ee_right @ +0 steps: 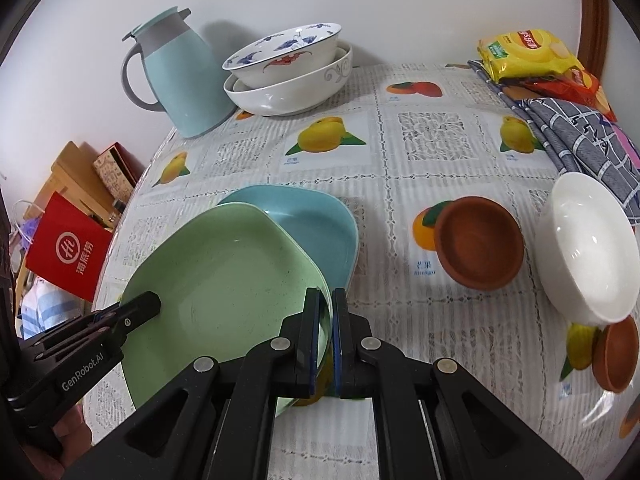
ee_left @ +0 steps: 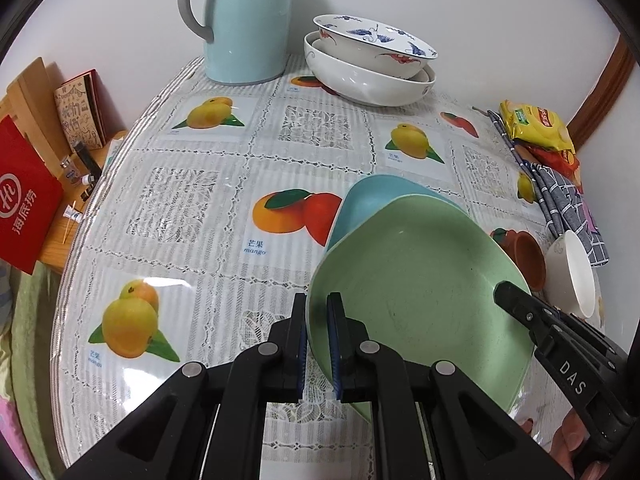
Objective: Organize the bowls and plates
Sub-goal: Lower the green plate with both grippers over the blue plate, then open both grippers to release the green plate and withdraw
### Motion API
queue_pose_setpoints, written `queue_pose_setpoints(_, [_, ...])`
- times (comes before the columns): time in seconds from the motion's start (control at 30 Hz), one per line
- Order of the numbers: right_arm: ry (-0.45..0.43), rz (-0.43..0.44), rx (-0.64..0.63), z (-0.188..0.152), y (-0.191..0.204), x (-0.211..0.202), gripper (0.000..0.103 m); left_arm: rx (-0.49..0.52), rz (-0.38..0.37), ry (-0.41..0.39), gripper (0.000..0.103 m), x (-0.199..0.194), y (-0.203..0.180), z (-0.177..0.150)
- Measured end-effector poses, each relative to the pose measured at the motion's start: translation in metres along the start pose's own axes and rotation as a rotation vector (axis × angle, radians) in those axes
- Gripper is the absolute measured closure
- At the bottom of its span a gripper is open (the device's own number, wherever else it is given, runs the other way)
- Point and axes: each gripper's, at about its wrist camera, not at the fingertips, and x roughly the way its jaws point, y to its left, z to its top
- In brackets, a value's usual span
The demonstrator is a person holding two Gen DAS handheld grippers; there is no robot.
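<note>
While both grippers, left (ee_left: 318, 340) and right (ee_right: 326, 340), are clamped on opposite rims of the green plate (ee_left: 420, 288), it hangs tilted over the blue plate (ee_right: 316, 224). Looks light, stiff, smooth plastic; rim grips suit it.

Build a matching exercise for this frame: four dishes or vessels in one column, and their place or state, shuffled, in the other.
Things:
1. green plate
2. blue plate
3. crane-pattern bowl
4. brown clay bowl

Places or states:
A. nested in a larger white bowl beside the pale blue jug
B. gripped at opposite rims by the left gripper and the right gripper
C. standing alone on the cloth next to a white bowl
D. lying partly under the tilted plate

Pairs: 1-B, 2-D, 3-A, 4-C
</note>
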Motion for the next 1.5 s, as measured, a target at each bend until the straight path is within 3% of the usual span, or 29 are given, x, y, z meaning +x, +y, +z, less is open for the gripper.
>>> queue_pose_setpoints(1.13, [0.013,0.009,-0.072,0.05,-0.007,0.04,0.095,-0.009,-0.027,0.025,0.092,0.036,-0.001,0.028])
queue_pose_setpoints(1.5, [0.0,0.006,-0.109,0.056,-0.009,0.042,0.088,0.017,-0.024,0.03,0.088,0.032,-0.003,0.027])
